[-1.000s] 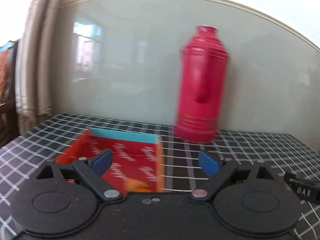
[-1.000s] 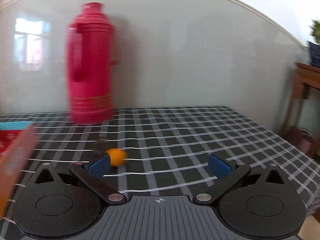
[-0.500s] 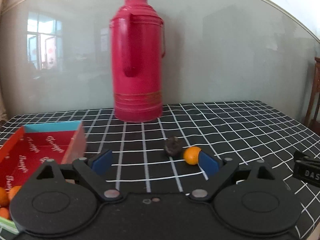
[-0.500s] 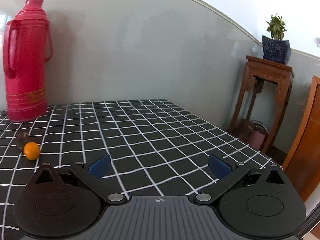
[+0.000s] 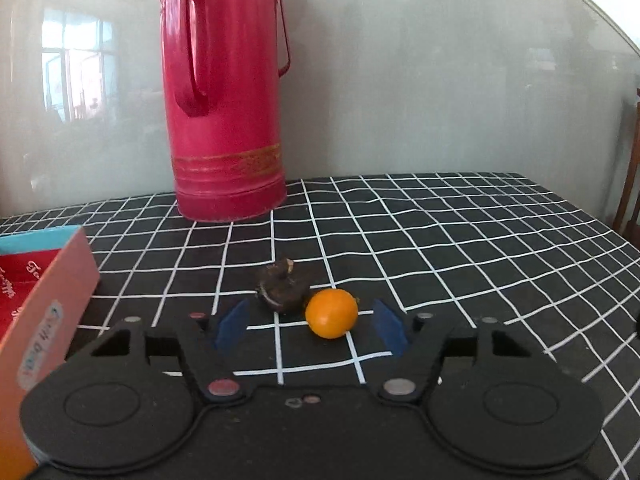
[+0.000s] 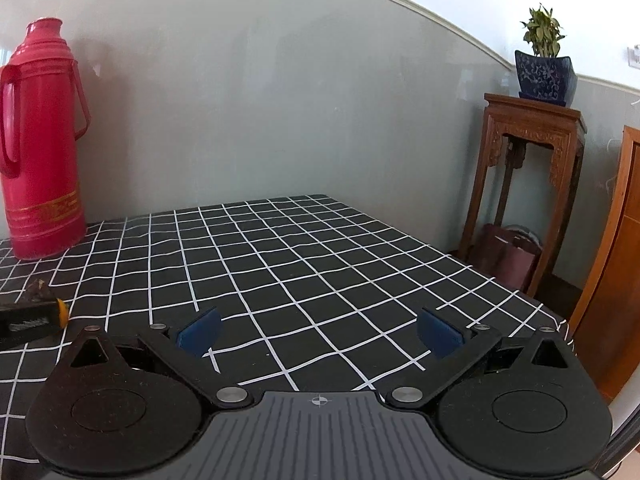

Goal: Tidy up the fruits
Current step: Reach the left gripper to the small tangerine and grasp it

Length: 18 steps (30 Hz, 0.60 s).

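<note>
A small orange fruit (image 5: 331, 319) lies on the black checked tablecloth (image 5: 460, 248), touching a dark brown shrivelled fruit (image 5: 282, 287) just behind it on the left. My left gripper (image 5: 308, 325) is low over the cloth with both fruits between its blue pads; its jaws are closing, and neither pad touches a fruit. In the right wrist view, my right gripper (image 6: 318, 331) stands open over bare cloth with nothing between its fingers. At that view's left edge, a sliver of the orange fruit (image 6: 61, 311) shows behind the left gripper's black tip.
A tall red thermos (image 5: 226, 92) stands at the back against the grey wall. A red and orange cardboard box (image 5: 48, 312) sits at the left. Beyond the table's right edge stands a wooden stand (image 6: 528, 184) carrying a potted plant (image 6: 544, 68).
The left gripper swung right from the box to the two fruits and came closer; its pads have narrowed around them. The right gripper panned right, away from the fruits.
</note>
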Each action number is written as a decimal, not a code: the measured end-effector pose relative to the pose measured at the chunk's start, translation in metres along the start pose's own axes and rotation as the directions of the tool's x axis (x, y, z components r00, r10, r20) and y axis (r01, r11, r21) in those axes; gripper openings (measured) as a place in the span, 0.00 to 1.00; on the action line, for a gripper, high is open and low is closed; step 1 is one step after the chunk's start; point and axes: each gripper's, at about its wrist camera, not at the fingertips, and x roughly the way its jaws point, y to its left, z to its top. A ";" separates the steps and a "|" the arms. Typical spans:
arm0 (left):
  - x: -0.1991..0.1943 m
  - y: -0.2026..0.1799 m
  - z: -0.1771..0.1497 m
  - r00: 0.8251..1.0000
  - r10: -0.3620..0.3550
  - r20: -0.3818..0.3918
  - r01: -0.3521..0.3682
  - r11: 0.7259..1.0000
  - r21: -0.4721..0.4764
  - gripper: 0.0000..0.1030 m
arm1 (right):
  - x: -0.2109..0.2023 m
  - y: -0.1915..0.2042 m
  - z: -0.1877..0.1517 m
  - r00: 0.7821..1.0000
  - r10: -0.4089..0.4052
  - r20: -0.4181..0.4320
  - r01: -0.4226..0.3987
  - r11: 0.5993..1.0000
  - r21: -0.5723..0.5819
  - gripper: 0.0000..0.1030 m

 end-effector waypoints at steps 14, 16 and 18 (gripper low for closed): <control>0.028 -0.005 0.005 0.995 -0.035 -0.092 0.029 0.998 -0.060 0.24 | 0.005 -0.005 -0.001 1.000 -0.017 0.003 0.017 1.000 -0.001 1.00; 0.029 -0.004 0.005 0.995 -0.037 -0.092 0.031 0.997 -0.068 0.24 | 0.006 -0.006 -0.001 1.000 -0.022 0.000 0.022 1.000 0.003 1.00; 0.029 -0.003 0.006 0.995 -0.040 -0.091 0.033 0.997 -0.073 0.24 | 0.007 -0.007 -0.001 1.000 -0.018 -0.007 0.018 1.000 0.008 1.00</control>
